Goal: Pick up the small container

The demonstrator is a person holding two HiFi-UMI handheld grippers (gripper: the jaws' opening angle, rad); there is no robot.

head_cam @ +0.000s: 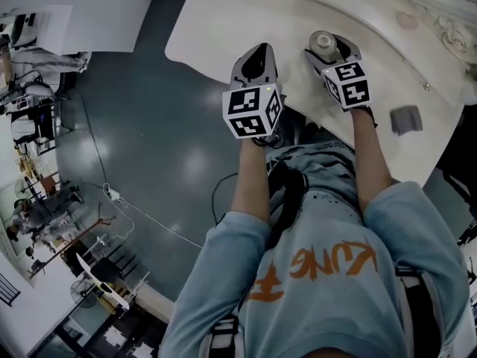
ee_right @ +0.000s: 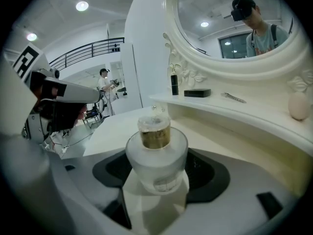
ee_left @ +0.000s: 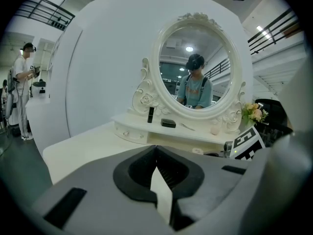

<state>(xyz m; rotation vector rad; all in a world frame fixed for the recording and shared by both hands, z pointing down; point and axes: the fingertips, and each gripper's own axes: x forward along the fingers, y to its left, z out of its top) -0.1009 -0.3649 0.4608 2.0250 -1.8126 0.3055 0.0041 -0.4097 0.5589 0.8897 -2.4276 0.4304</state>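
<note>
Small container [ee_right: 156,153] sits between the jaws of the right hand-held gripper [ee_right: 157,173]. The jaws press on both of its sides. It is a cloudy white jar with a gold and clear top. Its bottom is hidden behind the jaws, so I cannot tell if it rests on the counter [head_cam: 216,28] or hangs just above it. The little label on it is too blurry to read.

The left hand-held gripper [ee_left: 156,153] is just beside the right one. Its jaws are closed at the tips and hold nothing.

Both hand-held grippers are over the near part of the white counter. To the left, the counter ends in a round edge, and past it is the dark floor [head_cam: 149,125]. In front of the jar the counter is bare up to the raised shelf [ee_right: 234,112] under the round mirror [ee_left: 195,62]. A black stick [ee_left: 150,114], a flat black box [ee_left: 168,123] and a pale egg shape [ee_right: 298,105] stand on that shelf, well apart from the jar. A small grey thing [head_cam: 406,119] lies on the counter to the right. The mirror's top is cut off in the right gripper view.
</note>
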